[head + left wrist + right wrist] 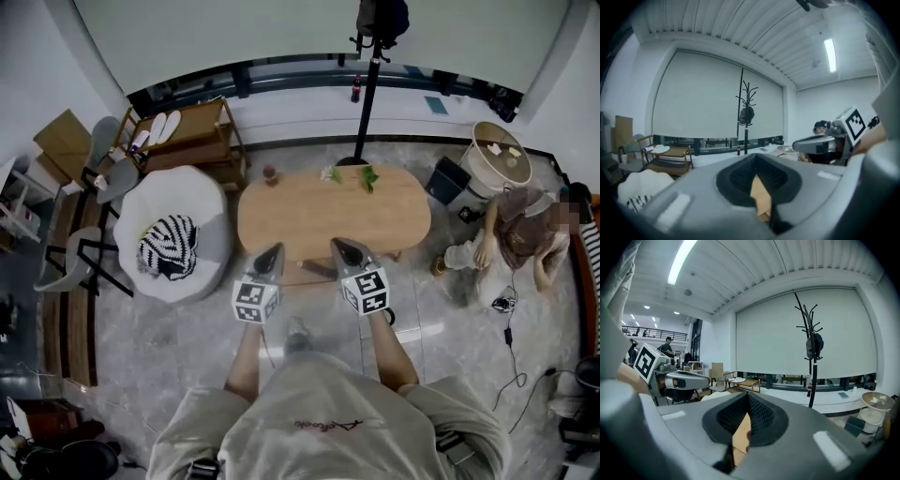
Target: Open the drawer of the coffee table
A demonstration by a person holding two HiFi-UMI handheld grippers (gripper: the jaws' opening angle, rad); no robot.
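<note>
The oval wooden coffee table (333, 211) stands on the marble floor in front of me in the head view. Its drawer front does not show from above. My left gripper (273, 251) and right gripper (341, 247) hang side by side in the air over the table's near edge, both shut and empty. In the left gripper view the left gripper (757, 159) points about level across the room, with a strip of the tabletop (761, 197) showing below its jaws and the right gripper (820, 144) beside it. The right gripper (748, 401) shows the same in its own view.
A white armchair (214, 202) with a striped cushion stands left of the table, a wooden chair (187, 131) behind it. A coat rack (370, 84) rises at the far side. A person (520, 239) sits on the floor at the right, near a round basket (502, 155) and cables (511, 328).
</note>
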